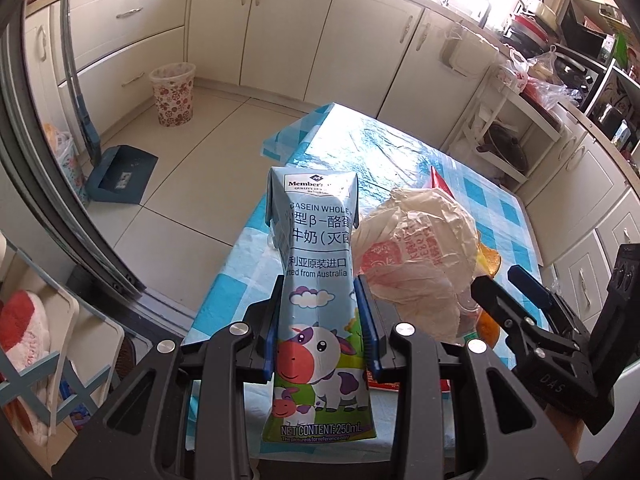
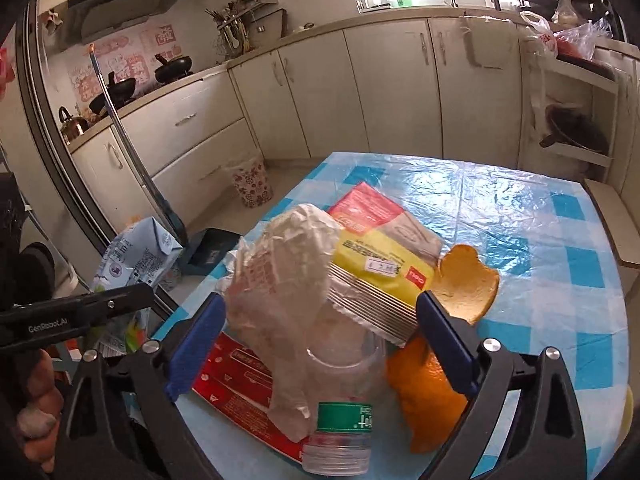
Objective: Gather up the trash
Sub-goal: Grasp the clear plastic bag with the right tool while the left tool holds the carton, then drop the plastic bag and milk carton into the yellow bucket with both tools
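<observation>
Carrying the milk carton (image 1: 320, 300) to the patterned waste bin (image 1: 173, 94), at about ten o'clock on the floor, looks like the step in hand: keep the left gripper (image 1: 322, 320) clenched on its waist and the carton upright. The right gripper (image 2: 320, 344) stands spread wide, holding nothing, over the pile on the table (image 2: 560, 220). Directly ahead of it lie a crumpled plastic bag (image 2: 280, 280), a clear bottle (image 2: 340, 432) and orange peel (image 2: 466, 284). The carton is pale blue, with a cartoon cow.
</observation>
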Demonstrator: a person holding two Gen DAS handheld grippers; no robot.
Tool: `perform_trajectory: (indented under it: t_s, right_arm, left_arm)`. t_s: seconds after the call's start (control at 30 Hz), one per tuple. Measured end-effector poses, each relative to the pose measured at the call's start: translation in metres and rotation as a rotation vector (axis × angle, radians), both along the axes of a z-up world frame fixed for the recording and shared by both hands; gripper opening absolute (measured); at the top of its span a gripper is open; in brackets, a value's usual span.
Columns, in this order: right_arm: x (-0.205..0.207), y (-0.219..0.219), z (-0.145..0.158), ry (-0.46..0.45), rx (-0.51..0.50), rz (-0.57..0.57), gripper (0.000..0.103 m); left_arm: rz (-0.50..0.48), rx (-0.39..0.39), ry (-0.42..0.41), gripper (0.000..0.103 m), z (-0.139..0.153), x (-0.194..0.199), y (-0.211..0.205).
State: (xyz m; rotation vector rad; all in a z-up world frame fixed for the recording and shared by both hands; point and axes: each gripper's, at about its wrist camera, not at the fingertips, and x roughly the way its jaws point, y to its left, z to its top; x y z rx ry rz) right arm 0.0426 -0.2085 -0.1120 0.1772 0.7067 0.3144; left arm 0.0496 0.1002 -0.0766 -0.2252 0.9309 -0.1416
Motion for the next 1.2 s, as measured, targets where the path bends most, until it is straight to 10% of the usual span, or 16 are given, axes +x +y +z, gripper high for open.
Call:
perform_trajectory:
  t_s: [0.27,0.5,0.97,1.2]
  right_arm:
    - [0.005,0.024,-0.015,0.070,-0.021,0.047,0.071]
    - [0.003,0.034,-0.015,0.081,0.029,0.126,0.007]
    - [-0.042,-0.040,0.039,-0.080,0.368,0.135,0.002]
    - [-0.103,-0.142,0.076,-0.206,0.380,-0.066,0.002]
  left_arm:
    - [-0.009,-0.024,0.010,0.031,-0.001,0.000,0.004]
    - [-0.014,-0.025,0.013,0.031,-0.001,0.001,0.002]
    - [-0.056,-0.013,-0.052,0.031,0.013,-0.016,-0.013]
    - [-0.186,-0.053,-0.135,0.031,0.032,-0.034,-0.053]
